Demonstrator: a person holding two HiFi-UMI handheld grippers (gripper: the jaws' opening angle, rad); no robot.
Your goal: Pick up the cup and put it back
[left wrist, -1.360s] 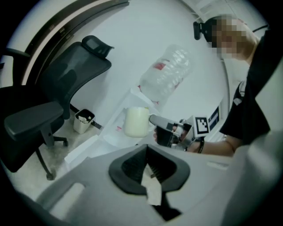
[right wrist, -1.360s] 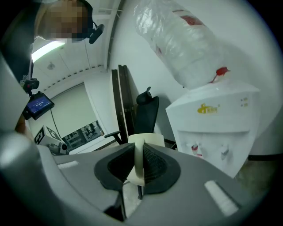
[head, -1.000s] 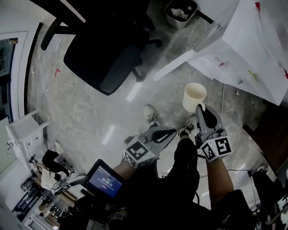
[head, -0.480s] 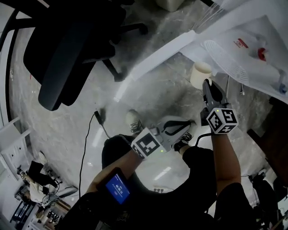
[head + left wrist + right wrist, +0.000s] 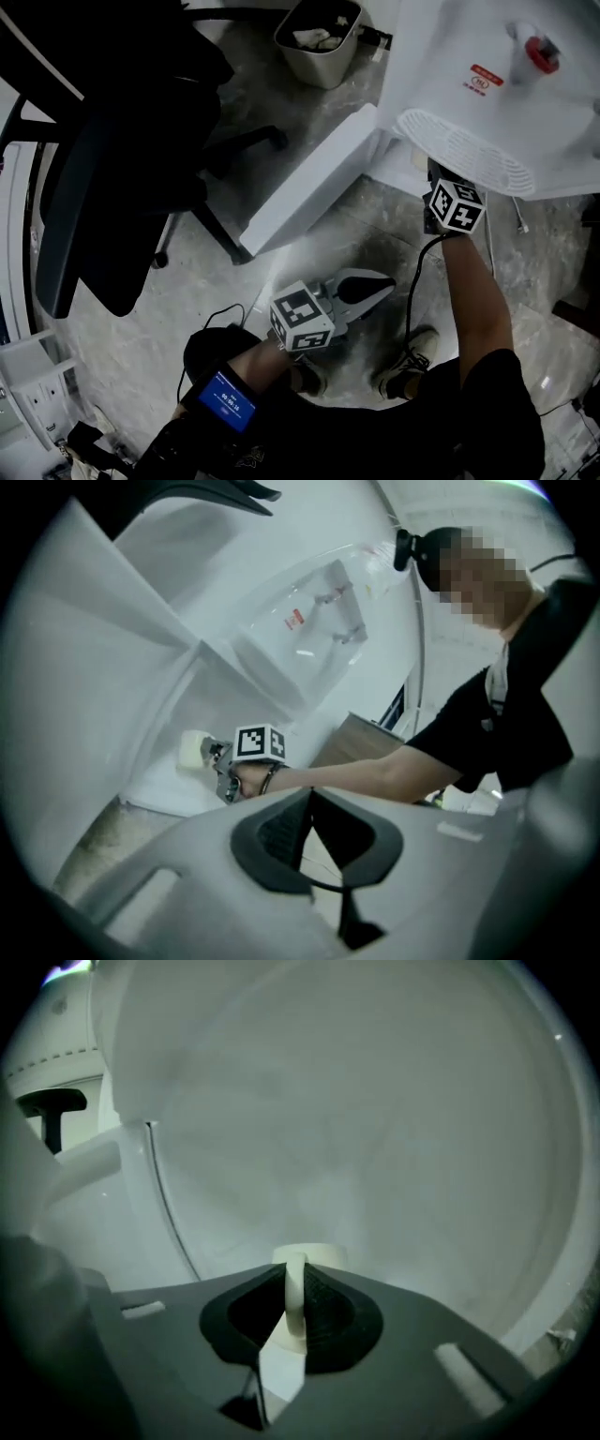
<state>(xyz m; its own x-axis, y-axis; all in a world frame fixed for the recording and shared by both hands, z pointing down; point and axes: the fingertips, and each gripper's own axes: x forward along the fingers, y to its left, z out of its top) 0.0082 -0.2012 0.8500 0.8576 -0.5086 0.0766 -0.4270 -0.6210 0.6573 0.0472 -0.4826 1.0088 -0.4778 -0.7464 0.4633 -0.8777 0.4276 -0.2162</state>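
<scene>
Below the drip grille (image 5: 464,150), inside the open white compartment (image 5: 394,1129), the right gripper (image 5: 296,1321) now holds the cup (image 5: 193,750), fingers clamped on its handle (image 5: 294,1283). A second ago the cup hung in the open above the floor (image 5: 356,225); it has since been carried down and in. Put-back judged nearly complete; release outstanding. Left gripper (image 5: 375,284) idle, fingers together, empty.

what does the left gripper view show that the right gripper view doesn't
Left gripper view only: the person's arm, the right gripper seen from outside, and the left gripper's tongs shut, empty. Right gripper view only: tongs pinching the cup close up, and a black chair. Both: the cup inside the white cabinet.
</scene>
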